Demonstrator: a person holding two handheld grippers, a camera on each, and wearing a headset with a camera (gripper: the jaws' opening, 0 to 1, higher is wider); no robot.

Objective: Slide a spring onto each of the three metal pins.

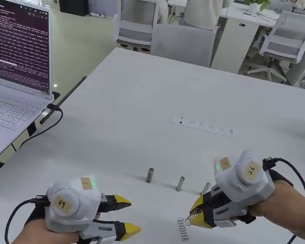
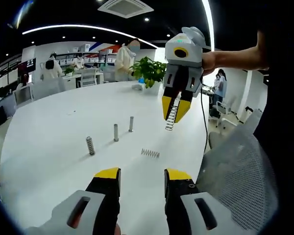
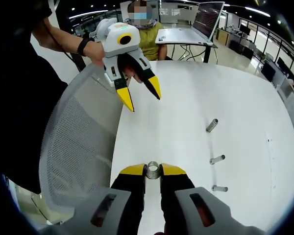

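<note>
Above the white tabletop [image 1: 142,101], the yellow-tipped right gripper [image 1: 198,214] is pinching a coiled metal spring [image 2: 171,113]; the left gripper [image 1: 128,216] is hovering with jaws apart, empty

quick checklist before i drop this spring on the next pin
1. Held spring clamped in right hand-held gripper: ok.
2. Middle pin bare, ready for it: ok.
3. First pin already wears a spring: ok.
4. Held spring lined up over the middle pin: not ok, it hangs off to one side.
5. Left hand-held gripper open, clear of the pins: ok.
6. Loose spring lies on the table for the last pin: ok.
</note>
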